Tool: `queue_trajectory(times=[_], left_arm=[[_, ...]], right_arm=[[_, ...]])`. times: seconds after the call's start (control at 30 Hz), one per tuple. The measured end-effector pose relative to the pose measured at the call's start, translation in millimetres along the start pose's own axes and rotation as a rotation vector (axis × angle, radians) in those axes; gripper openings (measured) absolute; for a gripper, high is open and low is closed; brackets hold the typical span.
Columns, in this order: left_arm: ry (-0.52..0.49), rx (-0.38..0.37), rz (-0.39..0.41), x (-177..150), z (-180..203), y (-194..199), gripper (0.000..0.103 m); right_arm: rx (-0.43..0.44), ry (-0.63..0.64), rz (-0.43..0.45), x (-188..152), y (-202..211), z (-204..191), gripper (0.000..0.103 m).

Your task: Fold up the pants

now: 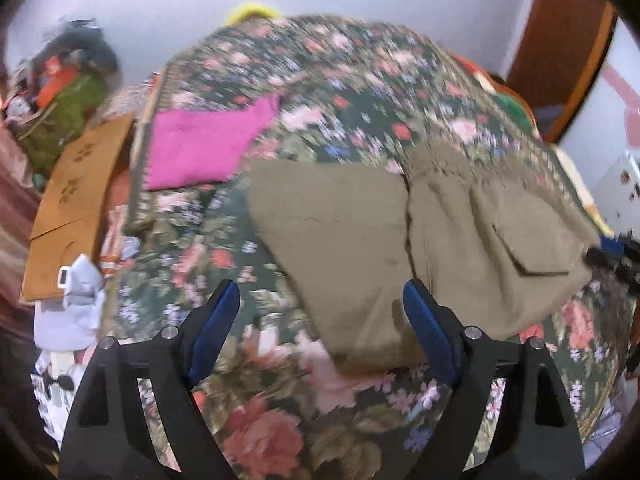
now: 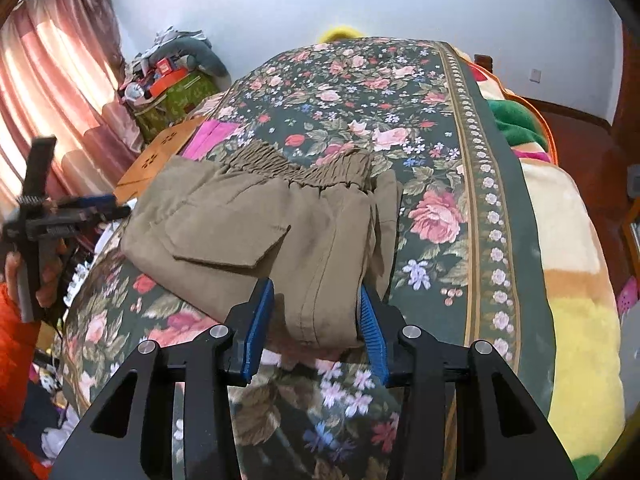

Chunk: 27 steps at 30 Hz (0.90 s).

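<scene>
Pants folded on bedspread; right gripper straddling fold.

Count: 1 pants, khaki, folded, on 1 bed with floral cover. 1 flap pocket showing. 2 grippers: left, right, 2 blue pads each. 1 pink cloth. 1 brown board. 1 curtain. 1 green box under clutter.

Both wrist views look down close; sharing pants on bedspread.
</scene>
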<state>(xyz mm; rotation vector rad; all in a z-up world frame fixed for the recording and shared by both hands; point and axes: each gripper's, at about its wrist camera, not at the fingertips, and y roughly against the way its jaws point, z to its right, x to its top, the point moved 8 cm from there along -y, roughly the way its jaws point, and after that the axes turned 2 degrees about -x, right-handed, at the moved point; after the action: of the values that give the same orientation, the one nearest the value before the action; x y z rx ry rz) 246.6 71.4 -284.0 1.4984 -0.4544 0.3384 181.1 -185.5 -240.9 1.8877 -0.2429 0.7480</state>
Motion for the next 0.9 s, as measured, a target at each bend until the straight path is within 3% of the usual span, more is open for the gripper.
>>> queue_trajectory(times=[0.1, 0.17, 0.3, 0.47, 0.7, 0.9], left_arm=[[-0.022, 0.006, -0.072, -6.3, 6.2, -30.2, 0.085], [-0.005, 0.011, -0.059, -6.9, 3.3, -35.7, 0.086], [0.026, 0.149, -0.041, -12.9, -21.5, -32.3, 0.086], [0.036, 0.178, -0.042, -23.5, -37.3, -22.1, 0.084], [0.083, 0.134, 0.017, -7.2, -48.1, 0.0, 0.083], [0.094, 0.074, 0.031, 20.4, -47.4, -7.4, 0.083]], right_arm=[[-0.009, -0.007, -0.016, -0.3, -8.2, 5.5, 0.04], [-0.01, 0.004, -0.053, -8.4, -16.6, 6.3, 0.039], [0.001, 0.013, -0.075, -17.6, -23.1, 7.8, 0.039], [0.005, 0.006, -0.075, -17.6, -18.7, 6.9, 0.039], [-0.028, 0.004, 0.003, 6.8, 10.5, 17.4, 0.04], [-0.061, -0.031, 0.03, 34.2, 3.4, 37.0, 0.056]])
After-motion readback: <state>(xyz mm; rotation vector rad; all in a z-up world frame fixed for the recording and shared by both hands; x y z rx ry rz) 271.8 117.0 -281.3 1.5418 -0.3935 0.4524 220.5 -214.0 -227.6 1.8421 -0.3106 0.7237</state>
